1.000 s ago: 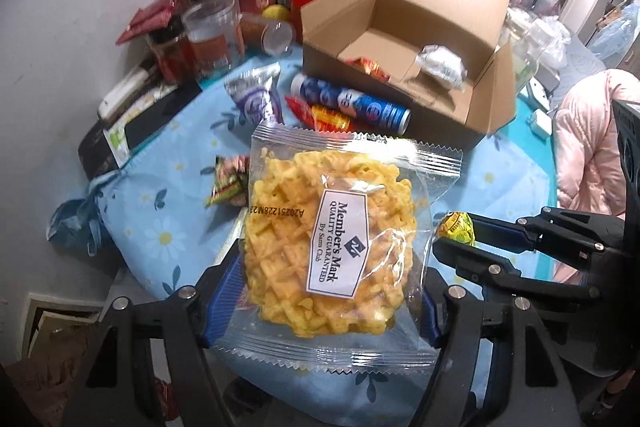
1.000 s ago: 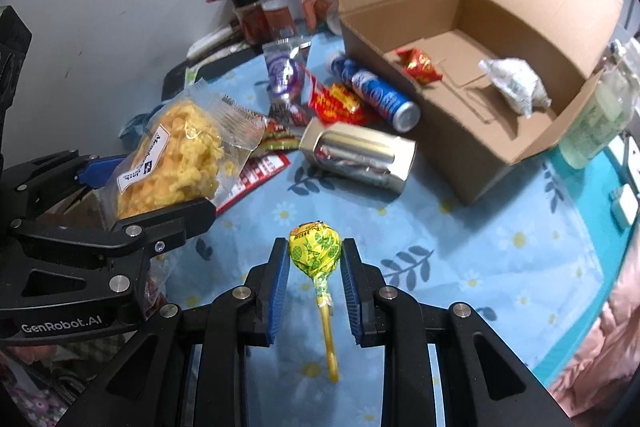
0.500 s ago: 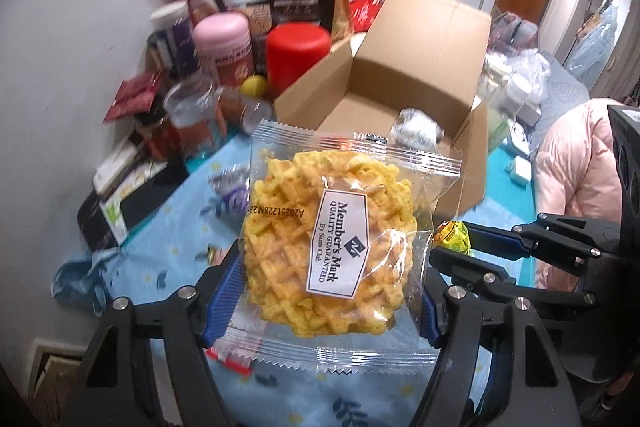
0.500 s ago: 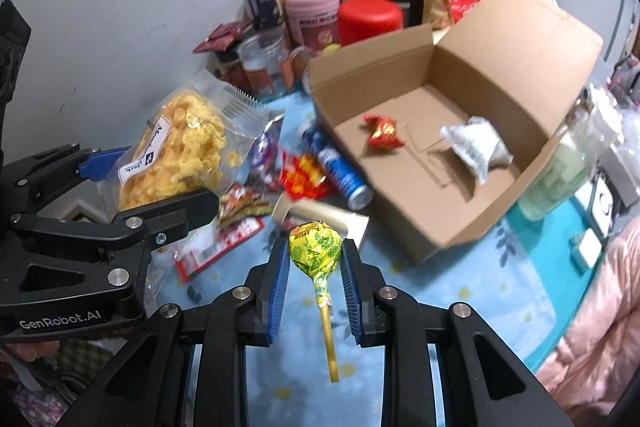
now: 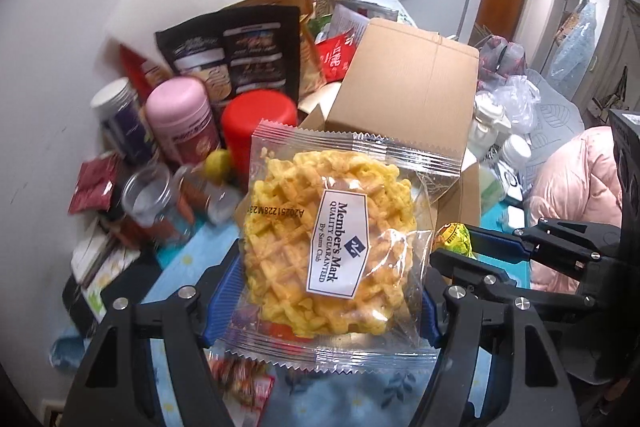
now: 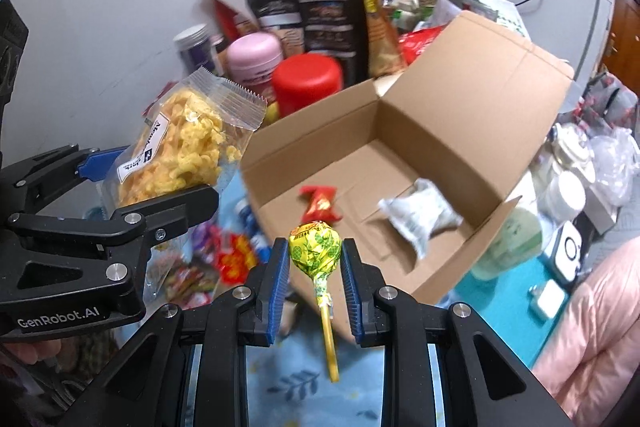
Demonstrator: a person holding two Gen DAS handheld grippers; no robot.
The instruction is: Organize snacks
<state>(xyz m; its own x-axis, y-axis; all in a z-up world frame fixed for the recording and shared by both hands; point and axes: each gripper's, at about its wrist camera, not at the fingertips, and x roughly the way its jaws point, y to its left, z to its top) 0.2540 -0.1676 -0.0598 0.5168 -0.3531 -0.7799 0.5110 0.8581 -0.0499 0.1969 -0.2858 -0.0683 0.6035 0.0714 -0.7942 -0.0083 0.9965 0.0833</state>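
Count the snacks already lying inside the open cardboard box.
2: a red foil-wrapped candy on the open brown cardboard box floor, left, and a white crinkled packet to its right. The near wall may hide others.

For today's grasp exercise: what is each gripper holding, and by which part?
The left gripper clamps the waffle packet across its lower sides. The right gripper pinches the lollipop by its wrapped head, stick hanging down.
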